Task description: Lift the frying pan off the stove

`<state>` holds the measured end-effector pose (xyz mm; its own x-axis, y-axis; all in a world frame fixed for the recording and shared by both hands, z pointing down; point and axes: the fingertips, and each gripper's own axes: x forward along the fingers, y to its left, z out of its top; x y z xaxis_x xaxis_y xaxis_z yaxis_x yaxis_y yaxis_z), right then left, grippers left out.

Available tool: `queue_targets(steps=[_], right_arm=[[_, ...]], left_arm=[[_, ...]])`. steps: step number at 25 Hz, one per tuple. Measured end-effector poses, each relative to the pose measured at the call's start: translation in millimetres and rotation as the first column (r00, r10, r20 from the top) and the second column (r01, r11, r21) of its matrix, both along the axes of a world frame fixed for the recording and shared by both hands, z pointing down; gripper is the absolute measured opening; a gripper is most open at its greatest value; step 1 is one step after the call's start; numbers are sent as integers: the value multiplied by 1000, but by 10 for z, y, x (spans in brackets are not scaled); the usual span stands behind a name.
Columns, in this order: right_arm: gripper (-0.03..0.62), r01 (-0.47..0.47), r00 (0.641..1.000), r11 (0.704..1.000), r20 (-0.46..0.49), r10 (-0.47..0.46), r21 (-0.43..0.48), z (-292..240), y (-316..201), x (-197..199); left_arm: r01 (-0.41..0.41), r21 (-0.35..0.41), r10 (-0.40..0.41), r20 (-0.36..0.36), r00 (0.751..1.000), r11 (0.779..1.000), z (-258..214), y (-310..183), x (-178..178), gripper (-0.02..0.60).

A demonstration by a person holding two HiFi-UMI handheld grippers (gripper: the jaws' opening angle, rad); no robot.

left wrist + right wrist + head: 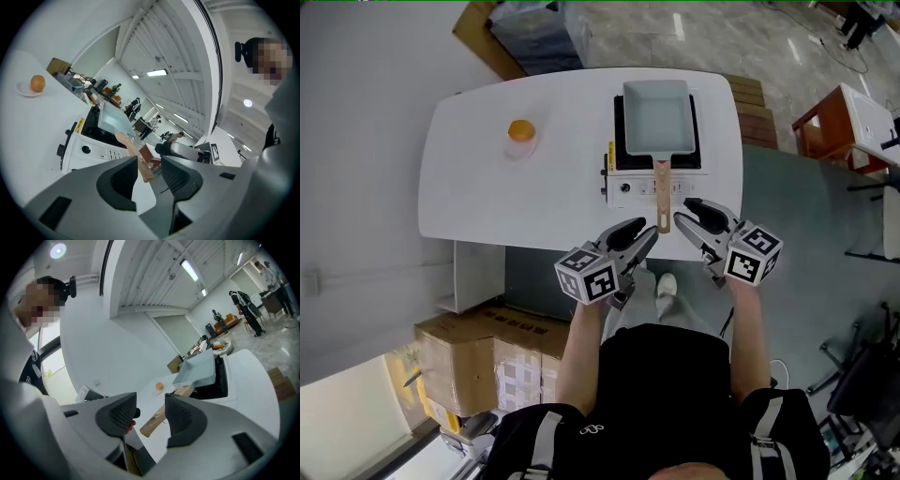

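Note:
A pale rectangular frying pan [656,117] with a wooden handle [662,192] sits on a portable stove [623,187] on the white table [487,197]. The handle points toward me. My left gripper [642,232] stands open just left of the handle's end, and my right gripper [688,217] stands open just right of it; neither touches it. In the left gripper view the handle [133,151] shows in the gap of the left gripper [150,169], beyond its tips, with the pan [112,121] behind. In the right gripper view the handle [157,420] lies past the right gripper [150,416].
An orange [521,130] on a small dish rests on the table's left part. Cardboard boxes [469,352] stand on the floor at the lower left. A wooden pallet [755,112] and an orange-framed desk [839,127] lie to the right of the table.

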<state>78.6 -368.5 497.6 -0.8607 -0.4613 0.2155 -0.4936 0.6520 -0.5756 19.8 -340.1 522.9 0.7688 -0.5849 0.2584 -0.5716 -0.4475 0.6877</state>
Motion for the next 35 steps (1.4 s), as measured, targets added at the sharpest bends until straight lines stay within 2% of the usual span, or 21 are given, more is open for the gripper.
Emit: queue_targets(steps=[2,4,9,13,17,25,28,35], right_arm=[[195,12,1000,999,11,-12,-40,98,-37,-27],[195,17,999,997,29,-15,-79,183,-81,-38],[195,46,997,987,62,-37,-157,384,-209,-94],[195,67,991,974,129,-39,-216,465,-270,-132],[195,101,986,962,152,-64,-254,570,-324,-202],[195,155,973,943,210,-95,-295,643,-385,-344],[195,166,967,939,236,-95,-302,640,-410,-369],[186,175,957,936,275,-90,-304,628,-403,-387]], left_arm=[[-32,-26,32,-13,999,999,68,-37,16,170],[-74,-53,72,-33,997,996,126,-62,57,229],[-113,-99,104,-91,990,989,232,-170,110,230],[-161,-124,150,-100,984,979,313,-180,190,230],[-209,-139,193,-121,974,968,369,-190,291,230],[-246,-156,224,-146,964,957,428,-239,380,227],[-256,-153,231,-165,959,954,408,-253,415,197],[-287,-128,268,-153,951,949,393,-251,453,183]])
